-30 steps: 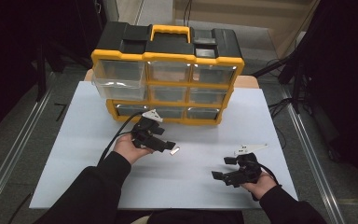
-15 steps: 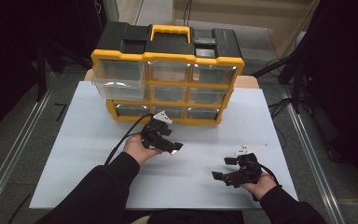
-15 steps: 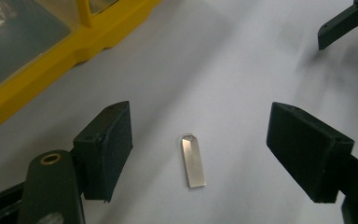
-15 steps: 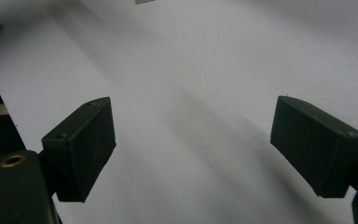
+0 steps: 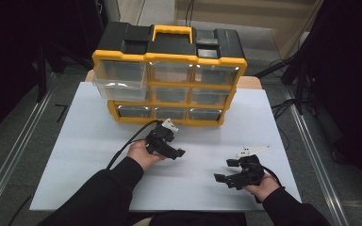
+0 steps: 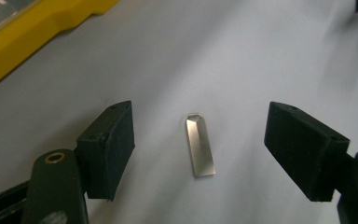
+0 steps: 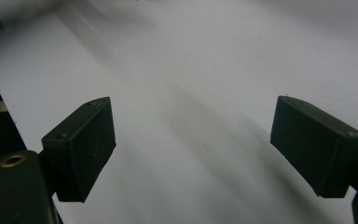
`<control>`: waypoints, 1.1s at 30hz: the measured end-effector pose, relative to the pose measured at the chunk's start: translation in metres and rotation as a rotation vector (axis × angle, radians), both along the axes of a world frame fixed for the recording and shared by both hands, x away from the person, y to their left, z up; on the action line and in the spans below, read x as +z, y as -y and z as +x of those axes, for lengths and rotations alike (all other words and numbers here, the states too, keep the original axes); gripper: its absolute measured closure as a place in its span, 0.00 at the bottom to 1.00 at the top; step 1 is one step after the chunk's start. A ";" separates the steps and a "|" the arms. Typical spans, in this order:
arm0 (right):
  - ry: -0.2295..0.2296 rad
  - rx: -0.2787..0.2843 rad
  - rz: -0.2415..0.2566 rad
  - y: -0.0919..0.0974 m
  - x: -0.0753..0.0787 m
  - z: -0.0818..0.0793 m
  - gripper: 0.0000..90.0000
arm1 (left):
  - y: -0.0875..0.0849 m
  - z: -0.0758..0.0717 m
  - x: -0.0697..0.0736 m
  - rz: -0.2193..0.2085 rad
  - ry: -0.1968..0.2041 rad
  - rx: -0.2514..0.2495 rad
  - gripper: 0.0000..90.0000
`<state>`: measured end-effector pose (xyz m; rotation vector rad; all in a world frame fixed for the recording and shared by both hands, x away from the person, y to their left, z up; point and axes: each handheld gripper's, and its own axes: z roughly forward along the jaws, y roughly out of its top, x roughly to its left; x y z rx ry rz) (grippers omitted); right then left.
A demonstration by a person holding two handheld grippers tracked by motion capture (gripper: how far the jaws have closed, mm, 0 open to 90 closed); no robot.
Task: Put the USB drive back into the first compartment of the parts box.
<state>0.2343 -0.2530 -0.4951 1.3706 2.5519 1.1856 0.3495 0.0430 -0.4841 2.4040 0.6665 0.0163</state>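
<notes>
A small silver USB stick (image 6: 199, 144) lies flat on the white tabletop (image 6: 242, 56). My left gripper (image 6: 198, 135) hangs low over it, open, with one jaw on each side and neither pad touching it. Its jaws have just been closing a little around the stick. In the high view the left gripper (image 5: 172, 149) sits in front of the drawer cabinet, near the table's middle. My right gripper (image 5: 226, 170) rests near the front right of the table. It is open, and in its own view the right gripper (image 7: 193, 140) has bare white surface between its jaws.
A yellow and black drawer cabinet (image 5: 169, 70) stands at the back of the table, its upper left clear drawer (image 5: 120, 80) pulled out. Its yellow base (image 6: 28, 32) lies close to the left gripper. Metal rails (image 5: 311, 155) run along both table sides.
My left hand has shifted slightly right and sunk toward the tabletop. The right hand has stayed where it was.
</notes>
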 end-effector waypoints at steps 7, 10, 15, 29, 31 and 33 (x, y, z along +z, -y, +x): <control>0.003 0.005 -0.015 -0.001 0.000 -0.001 0.13 | 0.006 -0.005 -0.007 0.046 0.006 -0.025 0.30; 0.007 0.007 -0.021 -0.001 0.000 -0.001 0.13 | 0.007 -0.006 -0.009 0.061 0.010 -0.014 0.30; 0.007 0.007 -0.021 -0.001 0.000 -0.001 0.13 | 0.008 -0.012 -0.010 0.090 0.074 0.004 0.38; 0.004 0.008 -0.025 -0.002 0.000 -0.001 0.13 | 0.009 -0.021 -0.009 0.117 0.122 0.057 0.78; 0.004 0.009 -0.027 -0.002 0.000 -0.001 0.13 | 0.009 -0.021 -0.009 0.113 0.106 0.053 0.89; 0.005 0.012 -0.027 -0.002 0.000 -0.001 0.13 | 0.007 -0.018 -0.008 0.102 0.078 0.051 0.89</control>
